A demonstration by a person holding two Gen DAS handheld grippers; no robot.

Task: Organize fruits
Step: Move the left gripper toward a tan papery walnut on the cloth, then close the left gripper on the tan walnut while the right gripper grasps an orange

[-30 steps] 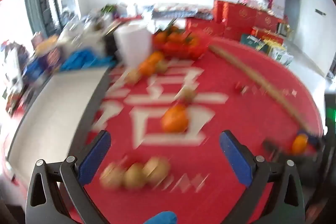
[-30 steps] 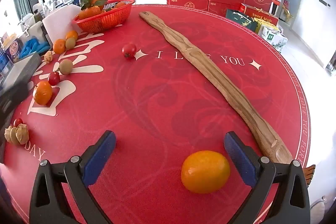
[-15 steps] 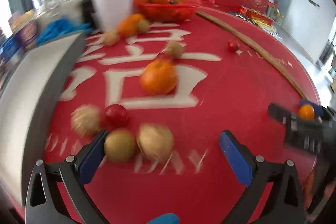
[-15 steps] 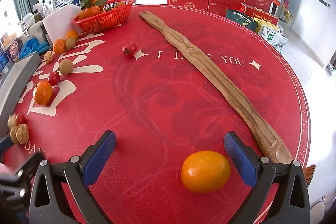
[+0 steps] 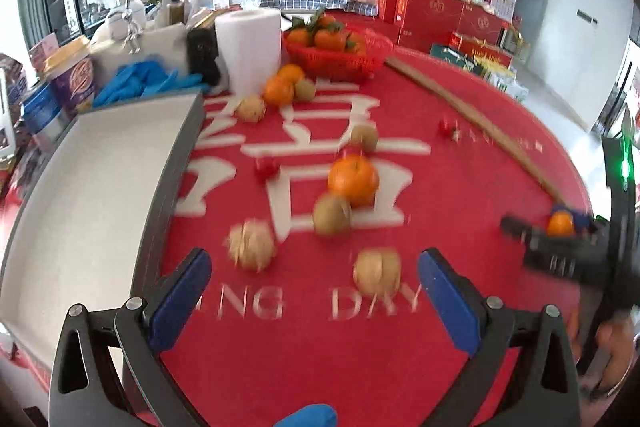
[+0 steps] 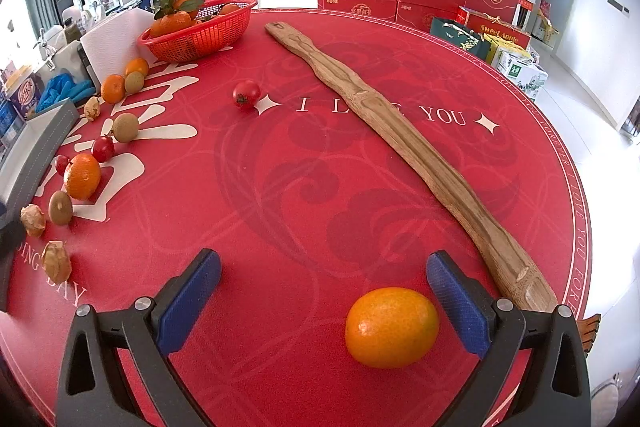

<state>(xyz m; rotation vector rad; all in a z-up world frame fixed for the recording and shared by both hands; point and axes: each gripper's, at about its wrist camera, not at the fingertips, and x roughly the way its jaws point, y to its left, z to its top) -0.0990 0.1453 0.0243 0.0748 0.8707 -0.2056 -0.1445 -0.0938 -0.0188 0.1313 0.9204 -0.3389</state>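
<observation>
Loose fruit lies on the red round table. In the left wrist view my left gripper (image 5: 314, 291) is open and empty above the mat; two papery husked fruits (image 5: 251, 245) (image 5: 377, 271) lie just ahead of it, then a kiwi (image 5: 332, 214) and an orange (image 5: 353, 179). In the right wrist view my right gripper (image 6: 324, 297) is open, with an orange (image 6: 391, 327) on the table between the fingers, close to the right pad (image 6: 456, 307). A red basket of oranges (image 6: 198, 31) stands far left.
A white tray with a grey rim (image 5: 100, 187) lies along the table's left side. A long wooden board (image 6: 400, 147) crosses the table diagonally. A tomato (image 6: 246, 94) sits mid-table. A paper towel roll (image 5: 248, 53), tubs and red boxes stand behind.
My left gripper has swung over the fruit near the tray; the husked fruits and kiwi have spread apart. My right gripper and its orange have stayed still.
</observation>
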